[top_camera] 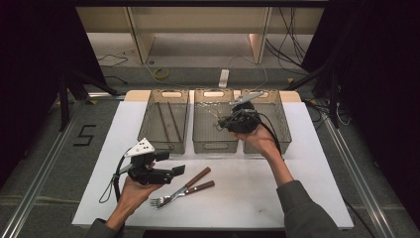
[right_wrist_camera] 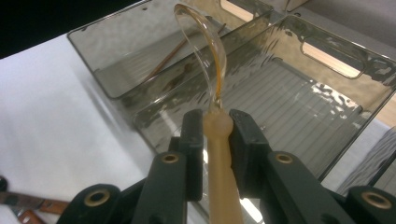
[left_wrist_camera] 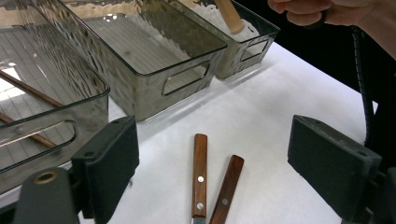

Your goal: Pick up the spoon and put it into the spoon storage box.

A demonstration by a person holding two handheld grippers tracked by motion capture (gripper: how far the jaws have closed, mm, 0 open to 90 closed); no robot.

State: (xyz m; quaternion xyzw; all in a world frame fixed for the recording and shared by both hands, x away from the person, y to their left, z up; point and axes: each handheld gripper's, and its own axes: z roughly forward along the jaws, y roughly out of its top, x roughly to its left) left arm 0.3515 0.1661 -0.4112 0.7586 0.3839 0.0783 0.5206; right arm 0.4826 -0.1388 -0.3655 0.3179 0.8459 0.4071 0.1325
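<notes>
In my left tool's view the bottom edge cuts off both forks (left_wrist_camera: 200, 179), leaving just their wooden handles. My right tool's view loses the spoon (right_wrist_camera: 212, 93) handle's lower end at the bottom edge. From above, what my right tool (top_camera: 221, 122) holds is too small to tell.

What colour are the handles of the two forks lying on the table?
Reddish-brown wood with small metal rivets on the fork handles, clearest in the left gripper view.
</notes>
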